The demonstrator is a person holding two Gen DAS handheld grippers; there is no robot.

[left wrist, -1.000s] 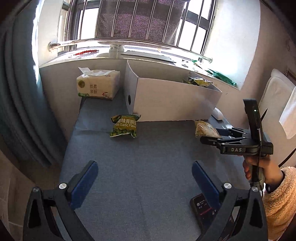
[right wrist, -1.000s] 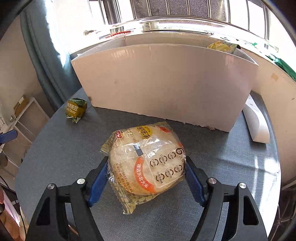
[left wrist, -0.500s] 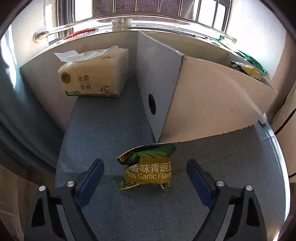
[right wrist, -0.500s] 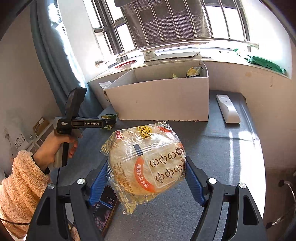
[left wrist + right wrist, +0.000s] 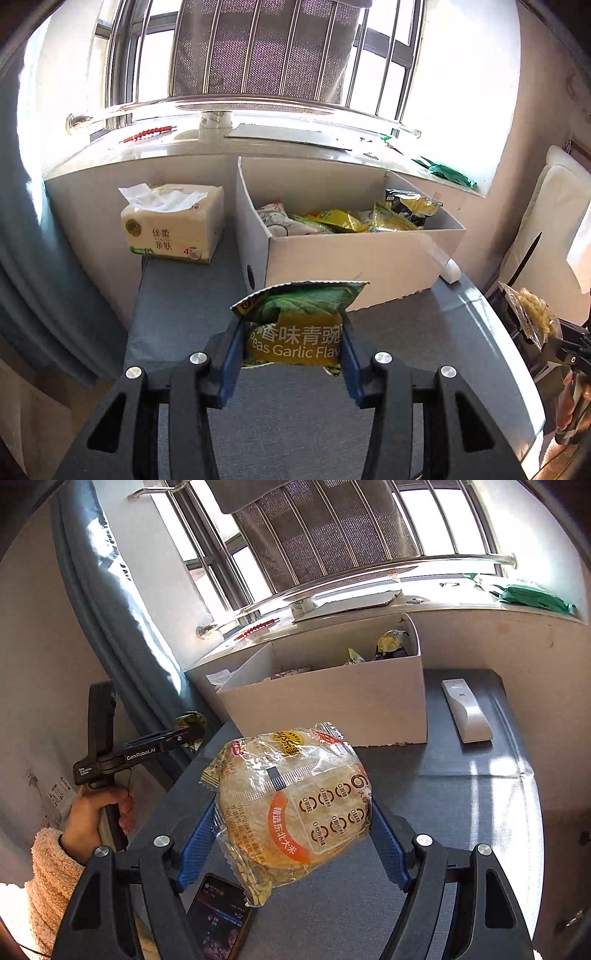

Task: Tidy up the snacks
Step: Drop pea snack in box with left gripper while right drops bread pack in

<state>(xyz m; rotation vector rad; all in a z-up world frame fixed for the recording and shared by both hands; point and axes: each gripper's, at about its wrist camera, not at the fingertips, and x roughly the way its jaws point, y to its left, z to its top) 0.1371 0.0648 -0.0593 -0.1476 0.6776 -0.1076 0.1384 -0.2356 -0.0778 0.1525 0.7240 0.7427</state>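
Over the grey table point(image 5: 177, 295) under the barred window, the left gripper point(image 5: 291, 354) has just closed on the green pea packet point(image 5: 295, 325), the right gripper point(image 5: 291, 834) grasps a rice-cracker pack point(image 5: 291, 801), both before the white snack box point(image 5: 351, 258).

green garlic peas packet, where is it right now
In the left wrist view the green garlic peas packet is clamped between the left gripper pads, lifted off the grey table, just in front of the white box.
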